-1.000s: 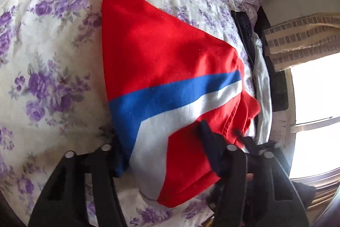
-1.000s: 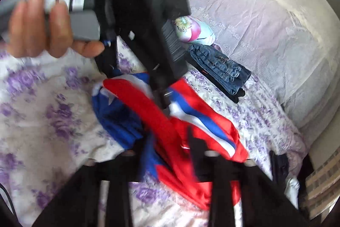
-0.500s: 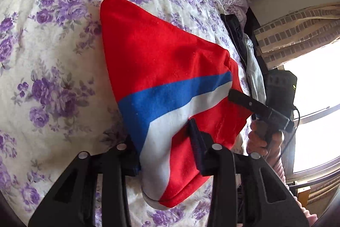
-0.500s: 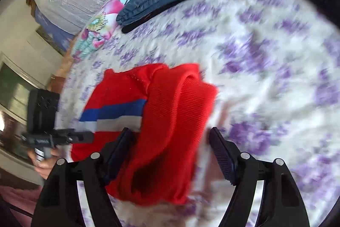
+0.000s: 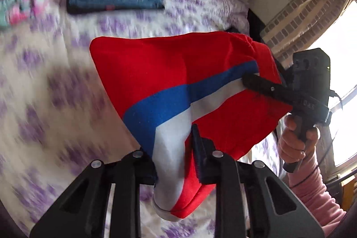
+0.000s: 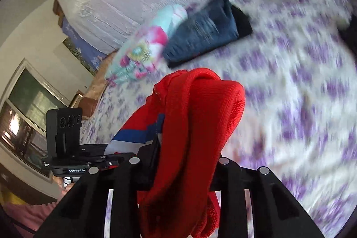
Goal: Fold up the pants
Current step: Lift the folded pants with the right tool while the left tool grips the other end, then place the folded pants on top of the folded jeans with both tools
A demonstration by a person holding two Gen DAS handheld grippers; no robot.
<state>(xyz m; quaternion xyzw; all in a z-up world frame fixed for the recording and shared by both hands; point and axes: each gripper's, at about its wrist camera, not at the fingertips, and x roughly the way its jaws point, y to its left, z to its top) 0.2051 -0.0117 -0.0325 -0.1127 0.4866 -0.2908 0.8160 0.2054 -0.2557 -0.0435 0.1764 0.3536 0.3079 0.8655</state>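
Pants point(image 5: 178, 86) lifted off bed point(image 5: 44, 104); left tool point(image 5: 174, 157) and right tool point(image 6: 185, 162) both clamp them, jaws just closing. Next: carry toward 12 o'clock, lay flat.

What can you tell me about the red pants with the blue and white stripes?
The red pants look like soft knit cloth, with a blue stripe and a white stripe running slantwise across them. They are folded into a bundle and held over the flowery bedspread. The left gripper has just closed on the striped end, and the right gripper has just closed on a thick red fold. Whether any part touches the bed, I cannot tell.
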